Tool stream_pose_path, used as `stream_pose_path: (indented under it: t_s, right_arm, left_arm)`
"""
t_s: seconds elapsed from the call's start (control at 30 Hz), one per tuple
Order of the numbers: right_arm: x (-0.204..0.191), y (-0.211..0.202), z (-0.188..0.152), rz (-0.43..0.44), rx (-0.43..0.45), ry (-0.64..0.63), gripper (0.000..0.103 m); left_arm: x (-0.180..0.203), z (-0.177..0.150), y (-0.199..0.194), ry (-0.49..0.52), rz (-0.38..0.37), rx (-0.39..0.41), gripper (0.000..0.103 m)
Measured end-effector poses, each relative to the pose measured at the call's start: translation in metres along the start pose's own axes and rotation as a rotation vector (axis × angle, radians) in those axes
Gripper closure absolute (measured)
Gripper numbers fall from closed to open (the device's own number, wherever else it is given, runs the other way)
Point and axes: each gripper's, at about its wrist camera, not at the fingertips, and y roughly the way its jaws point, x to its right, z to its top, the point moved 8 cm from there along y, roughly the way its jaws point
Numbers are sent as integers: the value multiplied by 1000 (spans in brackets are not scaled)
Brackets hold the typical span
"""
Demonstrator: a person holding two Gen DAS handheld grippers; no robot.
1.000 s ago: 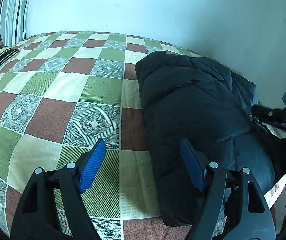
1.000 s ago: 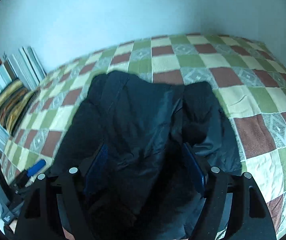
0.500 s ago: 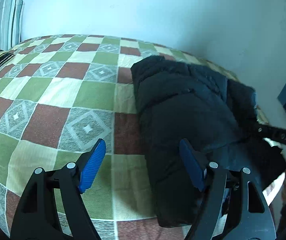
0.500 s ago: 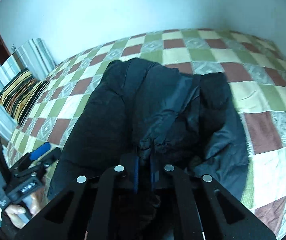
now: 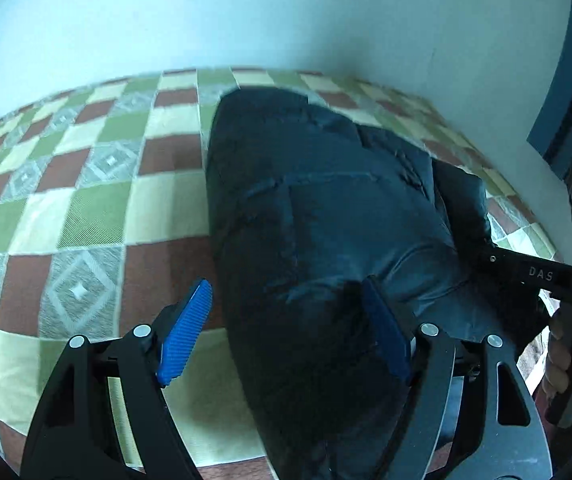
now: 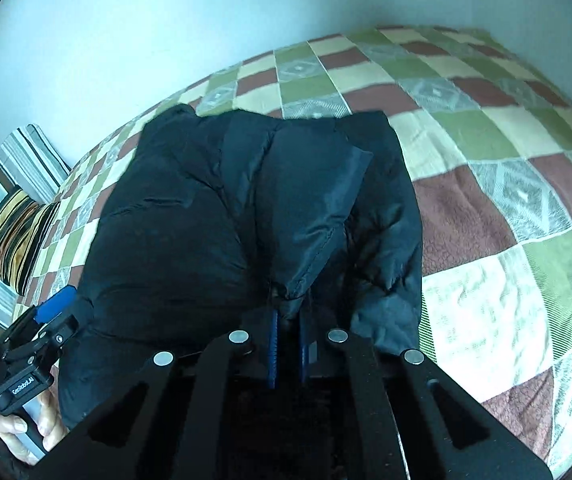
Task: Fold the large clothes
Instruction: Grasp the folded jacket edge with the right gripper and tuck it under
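Checkered bedspread [image 5: 85,208] runs up to a pale wall [image 5: 286,12] — open quilt left of the jacket and to its right in the right wrist view. One dark puffer jacket [image 5: 318,216], bundled near the bed's near edge; two striped pillows [image 6: 17,208] at the head. Left gripper [image 5: 286,336] wide open, straddling the jacket's near-left edge, nothing held. Right gripper [image 6: 288,344] clamped on a jacket fold — a second ago it was open.
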Motion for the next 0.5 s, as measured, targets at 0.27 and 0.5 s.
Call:
stream_pose_path:
  t_s: [0.27, 0.5]
  right_arm:
    - [10, 36, -13, 33, -58, 15, 93]
    - [15, 40, -17, 75, -70, 67, 93]
  left_arm:
    - [2, -8, 23, 9, 29, -42, 23]
    - [0, -13, 30, 8, 39, -50, 21]
